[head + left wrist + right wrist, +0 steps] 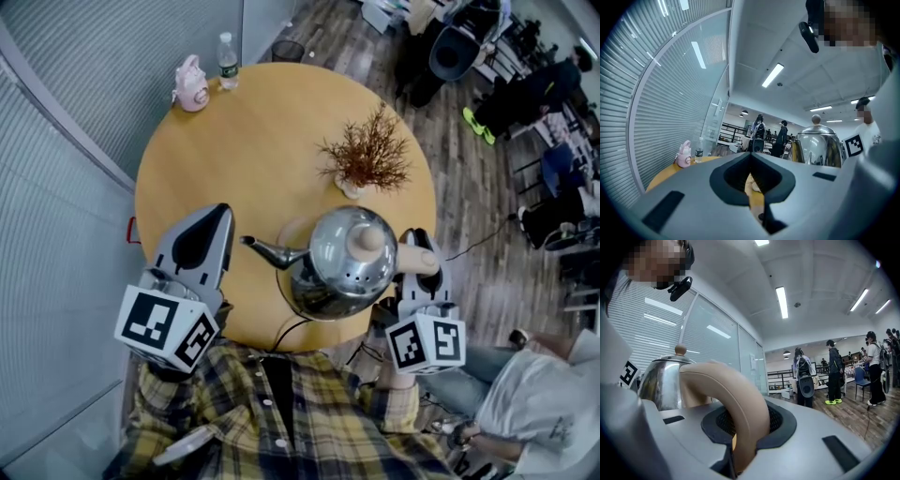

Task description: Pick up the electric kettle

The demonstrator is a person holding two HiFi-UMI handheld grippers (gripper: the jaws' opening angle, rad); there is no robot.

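1. Nearest the head camera is the person's yellow plaid shirt (281,412), filling the bottom of the head view.
2. The round wooden table (253,141) stands in front of the person, next to a wall of slatted blinds.
3. The electric kettle (342,267), shiny steel with a beige knob on its lid, is at the table's near edge. Its thin spout points toward the left gripper. A pale round base (292,232) shows partly from behind it, and a black cord (286,330) runs off the table edge below it.
4. The left gripper (217,225) is just beside the spout but clear of it. In the left gripper view its jaws meet at the tips with nothing between them.
5. The right gripper (420,246) is on the kettle's far side. Its jaws are clamped on the curved beige handle (736,399), which fills the gap between the pads in the right gripper view.
6. A dried brown plant (368,155) in a small pale pot stands on the table beyond the kettle.
7. A pink bottle (191,84) sits at the table's far edge.
8. A clear water bottle (228,61) with a green label stands just beside the pink one.
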